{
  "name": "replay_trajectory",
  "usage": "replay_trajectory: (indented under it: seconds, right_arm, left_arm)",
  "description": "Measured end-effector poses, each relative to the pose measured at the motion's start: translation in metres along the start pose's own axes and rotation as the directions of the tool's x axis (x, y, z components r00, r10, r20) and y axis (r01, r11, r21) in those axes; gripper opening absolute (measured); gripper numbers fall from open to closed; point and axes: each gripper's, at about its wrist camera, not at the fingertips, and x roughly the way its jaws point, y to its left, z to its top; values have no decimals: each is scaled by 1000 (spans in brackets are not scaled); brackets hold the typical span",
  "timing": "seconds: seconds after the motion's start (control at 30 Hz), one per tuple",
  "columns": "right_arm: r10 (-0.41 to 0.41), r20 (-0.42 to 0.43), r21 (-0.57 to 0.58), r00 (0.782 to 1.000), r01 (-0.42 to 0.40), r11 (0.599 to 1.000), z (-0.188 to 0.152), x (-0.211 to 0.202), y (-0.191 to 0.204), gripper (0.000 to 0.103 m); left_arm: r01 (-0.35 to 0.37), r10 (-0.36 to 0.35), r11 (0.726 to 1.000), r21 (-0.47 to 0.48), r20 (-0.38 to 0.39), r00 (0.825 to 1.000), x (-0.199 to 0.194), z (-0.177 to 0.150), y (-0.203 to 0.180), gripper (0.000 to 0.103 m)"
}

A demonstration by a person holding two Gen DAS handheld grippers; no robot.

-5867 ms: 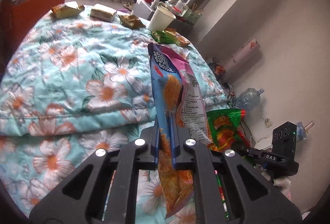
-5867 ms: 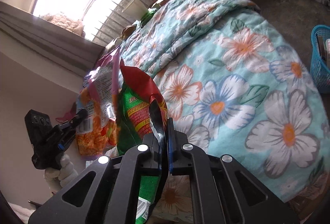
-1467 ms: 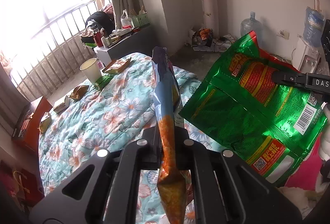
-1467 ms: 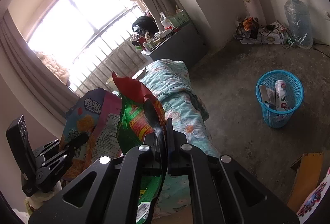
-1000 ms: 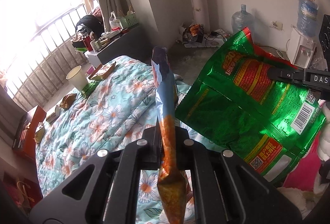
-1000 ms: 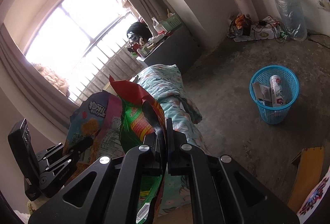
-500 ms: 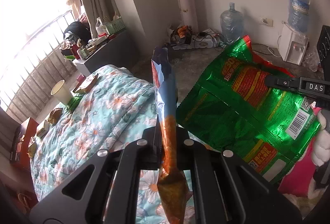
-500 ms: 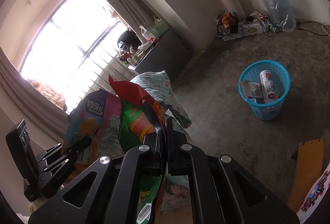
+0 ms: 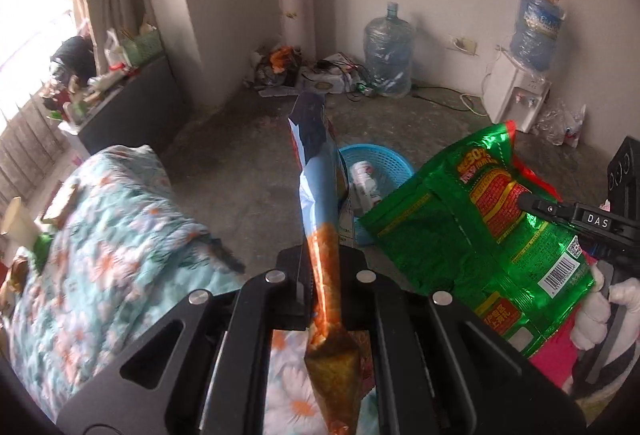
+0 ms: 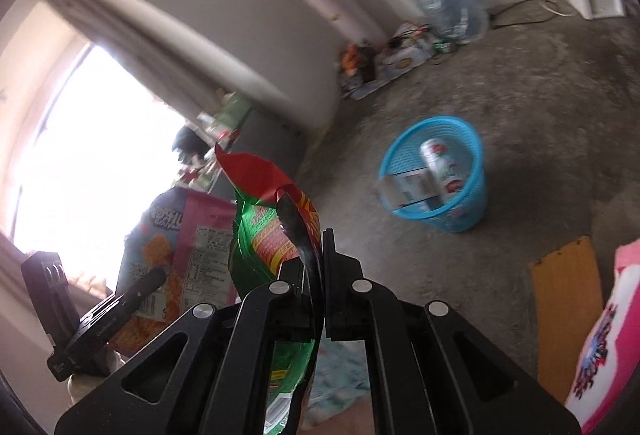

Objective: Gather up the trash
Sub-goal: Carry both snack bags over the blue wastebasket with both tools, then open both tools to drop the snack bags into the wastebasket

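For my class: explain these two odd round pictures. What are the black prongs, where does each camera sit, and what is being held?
No robot here: a person holds a handheld two-finger tool in each hand, and a fisheye camera on each looks forward along its fingers. The left view shows the left tool shut on a blue and orange snack bag. The right view shows the right tool shut on a green snack bag. On the concrete floor stands a blue basket already holding rubbish. A flowered quilt lies at the left.

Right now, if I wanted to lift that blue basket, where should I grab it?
Pinch the blue basket by its rim from above, one finger inside, one outside: it stands upright, open-topped, thin-walled. Choose rim clear of the can.
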Motion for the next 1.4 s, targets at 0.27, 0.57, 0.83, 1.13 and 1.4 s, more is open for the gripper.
replay_trajectory:
  seconds: [0.27, 0.57, 0.83, 1.13, 1.4]
  right_arm:
    - [-168, 85, 154, 982, 154, 976, 41, 35, -49, 3]
    - [-203, 25, 263, 979, 189, 946, 109, 182, -107, 3]
    - [-287, -73, 252, 955, 296, 921, 117, 300, -158, 17]
    - [-296, -3, 323, 955, 281, 904, 111, 276, -199, 51]
    - [-260, 37, 334, 965, 233, 913, 85, 214, -212, 51]
  left_arm:
    - [123, -127, 991, -51, -101, 987, 86, 47, 11, 4]
    - [152, -168, 981, -117, -143, 975, 162, 83, 21, 5]
    - [103, -126, 988, -111, -224, 967, 220, 101, 14, 8]
    - [145, -183, 975, -170, -236, 954, 264, 114, -6, 8]
    - [222, -377, 822, -525, -209, 903, 359, 113, -20, 55]
